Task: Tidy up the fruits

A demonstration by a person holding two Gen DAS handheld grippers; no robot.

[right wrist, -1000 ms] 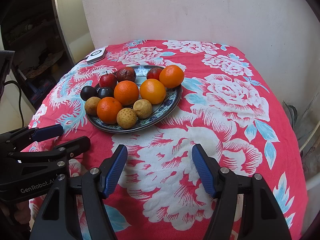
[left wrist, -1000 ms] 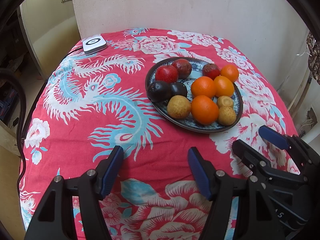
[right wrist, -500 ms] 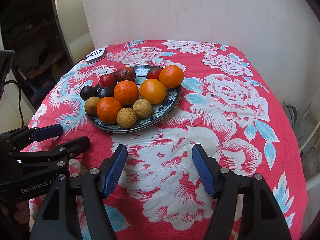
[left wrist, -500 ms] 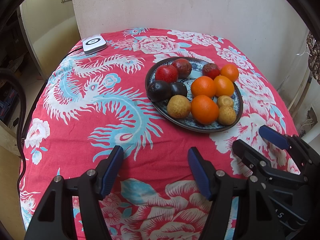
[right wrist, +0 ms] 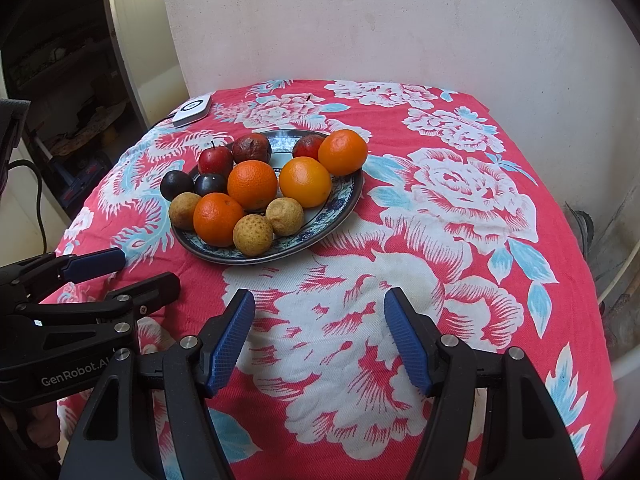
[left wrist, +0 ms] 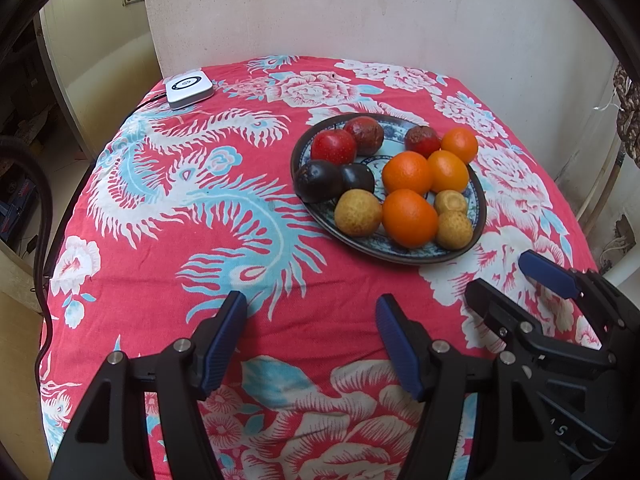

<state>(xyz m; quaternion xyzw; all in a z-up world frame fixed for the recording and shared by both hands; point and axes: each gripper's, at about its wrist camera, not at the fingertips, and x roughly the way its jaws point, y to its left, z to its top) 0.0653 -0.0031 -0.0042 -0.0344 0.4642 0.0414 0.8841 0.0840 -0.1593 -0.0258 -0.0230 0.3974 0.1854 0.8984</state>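
A blue patterned plate [left wrist: 478,220] [right wrist: 340,216] sits on the red floral tablecloth and holds several fruits: oranges [left wrist: 409,218] [right wrist: 252,184], red apples [left wrist: 333,146] [right wrist: 215,160], dark plums [left wrist: 318,181] [right wrist: 176,185] and small tan fruits [left wrist: 357,213] [right wrist: 253,235]. My left gripper [left wrist: 310,320] is open and empty, low over the cloth, near and left of the plate. My right gripper [right wrist: 319,320] is open and empty, near and right of the plate. Each gripper shows in the other's view: the right one [left wrist: 516,278] and the left one [right wrist: 136,270].
A white square device [left wrist: 189,87] [right wrist: 193,109] with a cable lies at the table's far left corner. A pale wall [left wrist: 360,12] stands right behind the table. The table edge drops off on the left and right sides.
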